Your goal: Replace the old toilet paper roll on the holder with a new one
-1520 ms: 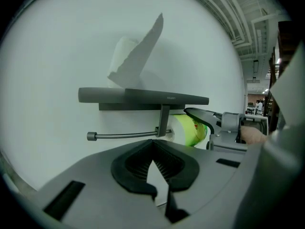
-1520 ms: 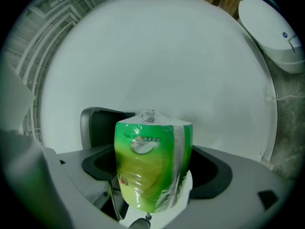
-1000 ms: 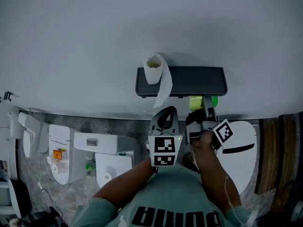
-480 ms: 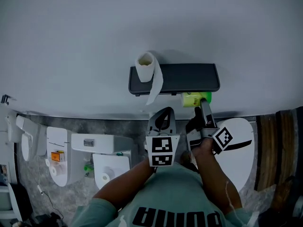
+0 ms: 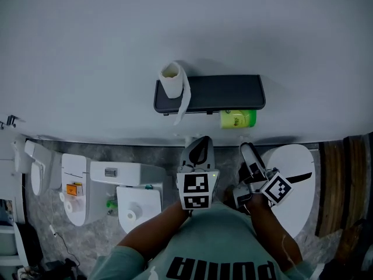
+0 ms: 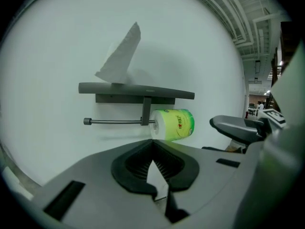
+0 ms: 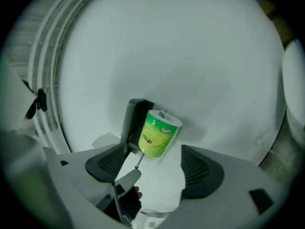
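New toilet paper roll (image 5: 237, 118), wrapped in bright green, sits on the holder (image 5: 217, 92) on the far wall. It hangs under the right part of the dark shelf, just right of the bracket. The thin bar (image 6: 114, 122) running left from that bracket is bare. Neither gripper touches the roll.

Old roll (image 5: 172, 77), nearly used up, stands on end on top of the shelf at its left end. Its loose tail hangs over the shelf's near edge.

The left gripper (image 5: 200, 143) is held nearer than the holder, below the middle of the shelf, and points toward the wall. Its jaws are brought together at the tips, with nothing between the ribbed pads.

The right gripper (image 5: 247, 162) is beside it to the right, nearer than the green roll and well apart from it. Its jaws stand wide apart and have just been closing a little. Nothing is gripped. In the right gripper view the green roll shows beyond the gap between the two pads, clear of both.

Both of the person's forearms reach in from the near edge, above a teal shirt (image 5: 221, 244).

On the grey stone-patterned floor (image 5: 145, 153), a white toilet (image 5: 137, 200) stands to the left. A white rounded object (image 5: 294, 182) lies to the right, next to the right gripper; I cannot tell what it is
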Motion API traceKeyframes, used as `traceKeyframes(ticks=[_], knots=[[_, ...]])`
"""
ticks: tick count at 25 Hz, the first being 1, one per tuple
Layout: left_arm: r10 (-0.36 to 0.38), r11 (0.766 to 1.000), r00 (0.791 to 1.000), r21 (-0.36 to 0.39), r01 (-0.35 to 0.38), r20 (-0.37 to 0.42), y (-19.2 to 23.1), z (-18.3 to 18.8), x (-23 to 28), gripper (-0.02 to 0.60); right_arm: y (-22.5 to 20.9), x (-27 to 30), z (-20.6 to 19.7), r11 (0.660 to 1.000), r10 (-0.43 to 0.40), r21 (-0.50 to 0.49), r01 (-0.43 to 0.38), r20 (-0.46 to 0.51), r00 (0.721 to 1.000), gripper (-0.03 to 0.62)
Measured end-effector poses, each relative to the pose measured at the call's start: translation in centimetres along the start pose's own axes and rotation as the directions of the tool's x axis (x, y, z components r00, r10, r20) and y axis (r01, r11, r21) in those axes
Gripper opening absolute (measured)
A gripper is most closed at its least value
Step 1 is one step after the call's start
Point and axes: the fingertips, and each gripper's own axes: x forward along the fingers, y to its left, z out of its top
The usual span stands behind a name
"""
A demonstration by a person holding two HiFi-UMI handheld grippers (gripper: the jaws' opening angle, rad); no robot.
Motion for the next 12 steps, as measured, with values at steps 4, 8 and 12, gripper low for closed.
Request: traceKeyframes(ticks=[4,8,12], knots=[[0.013,1.000,1.000,-0.018,-0.013,0.012,-0.7,0.0,-0.8,0.008,1.1,-1.3,0.9,0.934,-0.080,-0.354,0.056,-0.053,0.995,0.118],[0.019,0.999,0.999,-0.027,-0.018,0.036,-1.8,0.4,-1.7,0.008,1.7,-2.2,1.1,0.794,-0.142,-0.605,0.061,-0.087,0.986,0.009],[0.035,0.999,0.998,-0.020,-0.035,0.045,-2.9,0.3,-2.7,0.008,2.2,-2.8,1.0,0.656,-0.166,-0.754,0.034,-0.099,0.981,0.009]])
